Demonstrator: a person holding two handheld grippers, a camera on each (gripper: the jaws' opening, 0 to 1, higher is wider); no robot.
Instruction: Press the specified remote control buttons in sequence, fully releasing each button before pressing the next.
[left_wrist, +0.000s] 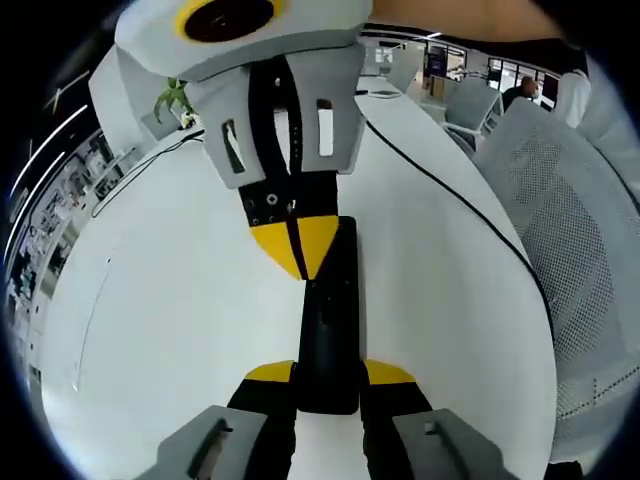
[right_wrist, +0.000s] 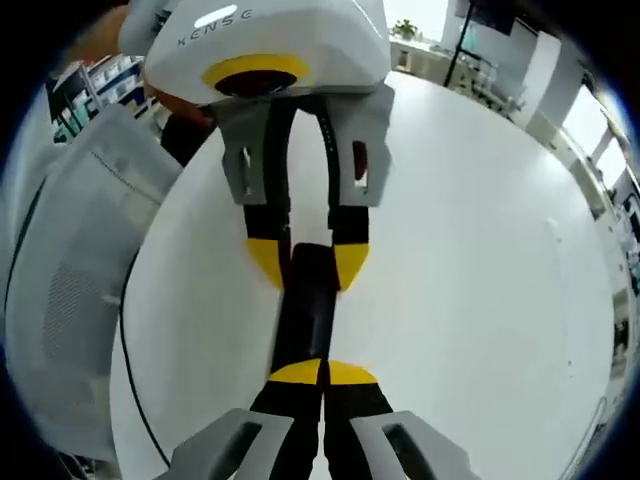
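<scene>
A long black remote (left_wrist: 330, 320) lies on the white table (left_wrist: 180, 300). My left gripper (left_wrist: 330, 372) is shut on its near end, one yellow tip on each side. My right gripper (left_wrist: 300, 245) comes from the far side, its yellow tips shut together and set down on the remote's far end. In the right gripper view, my right gripper (right_wrist: 323, 372) has its closed tips over the near end of the remote (right_wrist: 305, 315). Beyond, the left gripper (right_wrist: 308, 262) clamps the other end. No buttons are visible under the tips.
A black cable (left_wrist: 450, 190) runs across the table toward its right edge. A white mesh chair (left_wrist: 570, 220) stands beside that edge, seen also as the chair (right_wrist: 80, 260) at left. A small green plant (left_wrist: 175, 100) sits at the far side. The table (right_wrist: 480, 280) is bare to the right.
</scene>
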